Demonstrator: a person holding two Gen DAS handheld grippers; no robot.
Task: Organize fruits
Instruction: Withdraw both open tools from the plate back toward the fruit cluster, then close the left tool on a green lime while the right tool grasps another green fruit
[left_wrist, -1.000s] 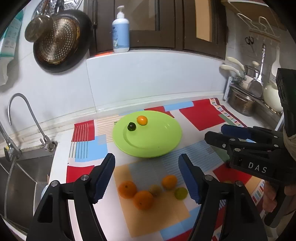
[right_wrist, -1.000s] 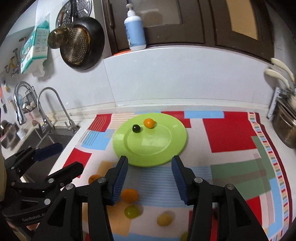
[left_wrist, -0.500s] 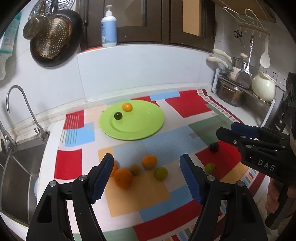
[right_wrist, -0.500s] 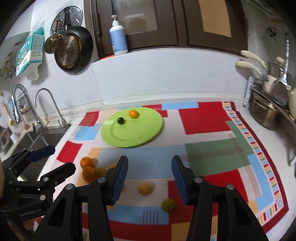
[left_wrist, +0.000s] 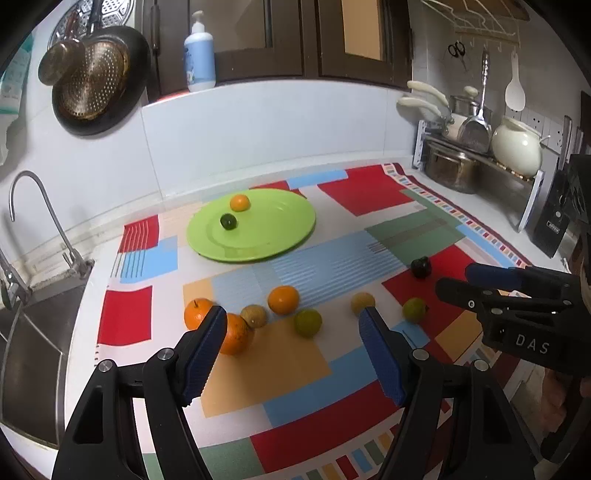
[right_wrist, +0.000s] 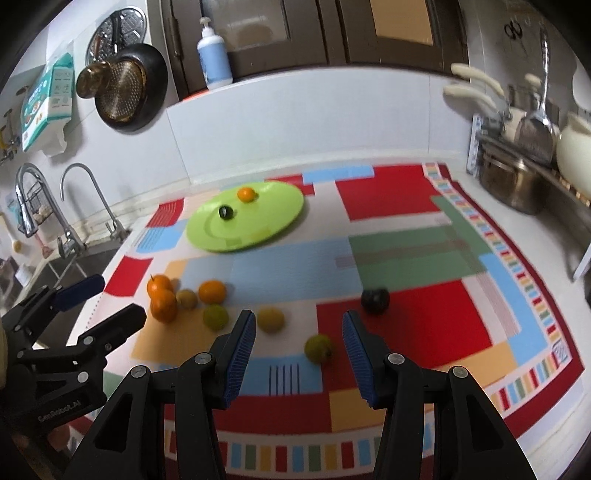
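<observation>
A green plate (left_wrist: 273, 236) (right_wrist: 266, 225) at the back of the patchwork mat holds a small orange (left_wrist: 239, 202) and a dark fruit (left_wrist: 228, 221). Several loose fruits lie on the mat nearer me: oranges (left_wrist: 283, 299) (right_wrist: 212, 291), a green lime (left_wrist: 307, 323) (right_wrist: 215, 316), a yellow fruit (left_wrist: 362, 302) (right_wrist: 270, 319), a green fruit (left_wrist: 413, 309) (right_wrist: 318, 348) and a dark plum (left_wrist: 421, 267) (right_wrist: 375, 300). My left gripper (left_wrist: 291, 325) hangs open above the orange cluster. Open and holding nothing, my right gripper (right_wrist: 299, 325) hovers over the green fruit.
A sink with taps (left_wrist: 44, 236) lies at the left. Pots and a white kettle (left_wrist: 515, 146) stand on a rack at the right. A pan (left_wrist: 92, 77) hangs on the wall; a soap bottle (left_wrist: 199, 55) stands on the ledge. A hand (left_wrist: 561, 402) grips the right tool.
Both grippers have drawn back from the plate toward the mat's near edge, so more loose fruit shows. The jaws of both look unchanged, and no fruit has moved.
</observation>
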